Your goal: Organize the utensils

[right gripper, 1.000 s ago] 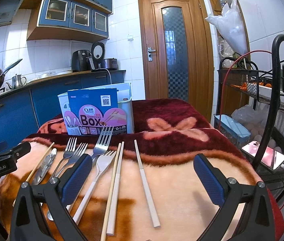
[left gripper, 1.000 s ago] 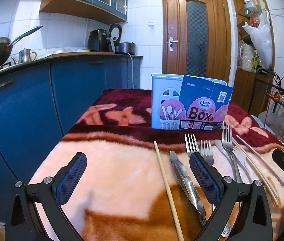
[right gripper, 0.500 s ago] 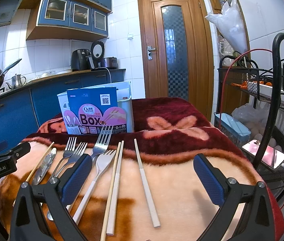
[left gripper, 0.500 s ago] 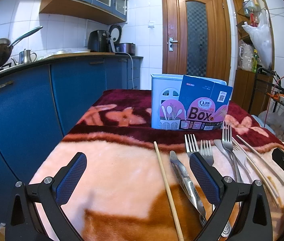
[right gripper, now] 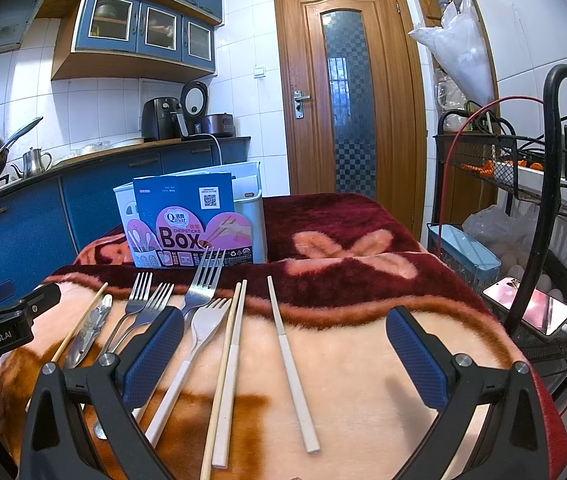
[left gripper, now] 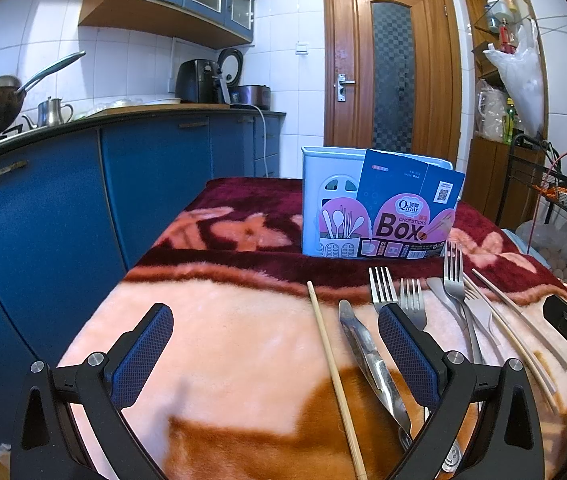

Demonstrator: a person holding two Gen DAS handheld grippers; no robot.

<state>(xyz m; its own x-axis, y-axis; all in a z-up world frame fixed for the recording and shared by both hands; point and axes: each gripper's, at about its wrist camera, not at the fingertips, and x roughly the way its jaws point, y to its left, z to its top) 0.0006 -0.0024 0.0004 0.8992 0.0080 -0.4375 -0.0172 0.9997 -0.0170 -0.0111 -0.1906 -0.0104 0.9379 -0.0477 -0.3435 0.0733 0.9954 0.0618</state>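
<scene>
Right gripper [right gripper: 283,354] spread, empty. The white chopstick [right gripper: 292,364] lies between its fingertips, long axis pointing toward the chopsticks box [right gripper: 191,226]. Left gripper [left gripper: 273,354] spread, empty.

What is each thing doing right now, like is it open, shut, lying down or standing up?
Left gripper: open, holding nothing.
Right gripper: open, holding nothing.
Chopsticks box: standing upright, top open.
Forks: lying flat on the blanket.
Lone white chopstick: lying flat, apart from the others.
Door: shut.
Phone: screen lit.
</scene>
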